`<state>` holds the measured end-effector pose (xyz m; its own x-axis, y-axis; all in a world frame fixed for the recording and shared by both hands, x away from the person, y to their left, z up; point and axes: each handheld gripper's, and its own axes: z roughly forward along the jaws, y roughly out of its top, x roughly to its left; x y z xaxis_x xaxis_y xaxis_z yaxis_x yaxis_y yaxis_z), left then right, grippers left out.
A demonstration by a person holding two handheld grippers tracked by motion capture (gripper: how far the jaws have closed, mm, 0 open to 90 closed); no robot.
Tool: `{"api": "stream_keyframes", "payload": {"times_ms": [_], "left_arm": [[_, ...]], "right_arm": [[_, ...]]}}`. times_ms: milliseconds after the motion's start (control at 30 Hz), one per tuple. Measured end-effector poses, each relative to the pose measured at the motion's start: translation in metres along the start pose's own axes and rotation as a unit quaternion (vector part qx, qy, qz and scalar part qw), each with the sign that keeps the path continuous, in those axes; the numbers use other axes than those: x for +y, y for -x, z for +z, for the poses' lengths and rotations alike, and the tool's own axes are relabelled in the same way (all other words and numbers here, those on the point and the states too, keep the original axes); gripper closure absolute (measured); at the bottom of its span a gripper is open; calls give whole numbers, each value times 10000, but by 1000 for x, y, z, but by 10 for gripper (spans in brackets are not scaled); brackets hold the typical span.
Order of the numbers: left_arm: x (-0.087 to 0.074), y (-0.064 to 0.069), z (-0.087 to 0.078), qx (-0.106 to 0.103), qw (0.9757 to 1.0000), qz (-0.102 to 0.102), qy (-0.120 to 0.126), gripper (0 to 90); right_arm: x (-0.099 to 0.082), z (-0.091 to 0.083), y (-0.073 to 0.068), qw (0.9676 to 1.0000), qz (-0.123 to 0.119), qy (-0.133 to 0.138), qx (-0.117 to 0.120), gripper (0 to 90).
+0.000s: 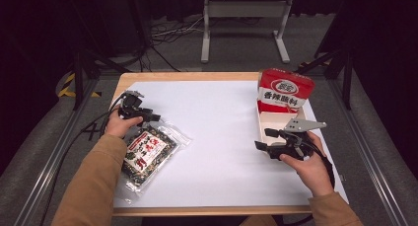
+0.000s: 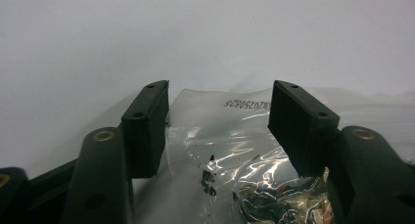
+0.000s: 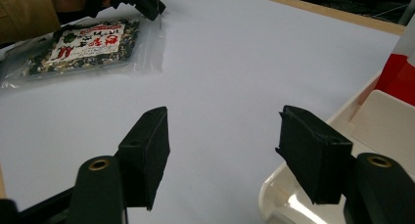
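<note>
High view: left gripper open astride the snack bag's clear top edge near the table's left edge, probably to pinch it; right gripper open beside the box.

The left gripper sits at the top edge of the clear snack bag, which lies flat on the white counter. The right gripper hovers beside the open red-and-white box, jaws apart.
</note>
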<state>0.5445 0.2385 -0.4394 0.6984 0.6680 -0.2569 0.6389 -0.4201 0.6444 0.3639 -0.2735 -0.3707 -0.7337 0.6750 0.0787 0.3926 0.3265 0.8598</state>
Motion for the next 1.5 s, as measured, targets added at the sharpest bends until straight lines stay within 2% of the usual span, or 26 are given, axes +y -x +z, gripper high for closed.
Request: {"api": "stream_keyframes", "payload": {"times_ms": [33, 67, 100, 133, 200, 300, 367, 533, 667, 767, 867, 1000, 1133, 1333, 1500], "left_arm": [[0, 0, 0, 18, 10000, 55, -14, 456], [0, 1, 0, 31, 9999, 90, -33, 493], [-1, 2, 2, 106, 9997, 138, -158, 539], [-1, 2, 2, 171, 9995, 206, -191, 539], [-1, 3, 2, 322, 9988, 315, -188, 592], [-1, 4, 2, 443, 9981, 371, -232, 662], [0, 6, 1, 477, 9976, 386, -332, 760], [1, 8, -3, 389, 9979, 379, -364, 900], [2, 9, -6, 416, 9973, 461, -392, 900], [3, 11, -11, 408, 9978, 419, -321, 900], [5, 13, -19, 320, 9987, 369, -150, 900], [8, 17, -35, 133, 9994, 262, 167, 900], [10, 20, -44, 75, 9992, 238, 311, 900], [12, 30, -66, 35, 9981, 221, 581, 900], [22, 45, -86, -39, 9956, 459, 811, 900]], "right_arm": [[0, 0, 0, 10000, -10, 4, 8, 356], [0, 0, 0, 10000, -8, 7, 9, 356], [0, 0, 0, 10000, -1, 14, 21, 356], [0, 0, 0, 10000, -1, 14, 21, 356], [0, 0, 0, 10000, -1, 14, 22, 356], [0, 0, 0, 10000, -8, 6, 17, 356], [0, 1, -1, 10000, -11, -1, 26, 356], [0, 1, 0, 10000, -2, -4, 15, 355], [0, 1, 0, 10000, 2, -6, 21, 356], [0, 2, -1, 10000, -7, -8, 17, 356], [0, 2, -1, 10000, -12, 0, 30, 365], [1, 3, -5, 9998, 65, -133, 106, 492], [3, 8, -10, 9996, 58, -175, 221, 511], [7, 15, -17, 9994, -8, -131, 320, 509], [11, 19, -24, 9991, -21, -121, 412, 514]]}}
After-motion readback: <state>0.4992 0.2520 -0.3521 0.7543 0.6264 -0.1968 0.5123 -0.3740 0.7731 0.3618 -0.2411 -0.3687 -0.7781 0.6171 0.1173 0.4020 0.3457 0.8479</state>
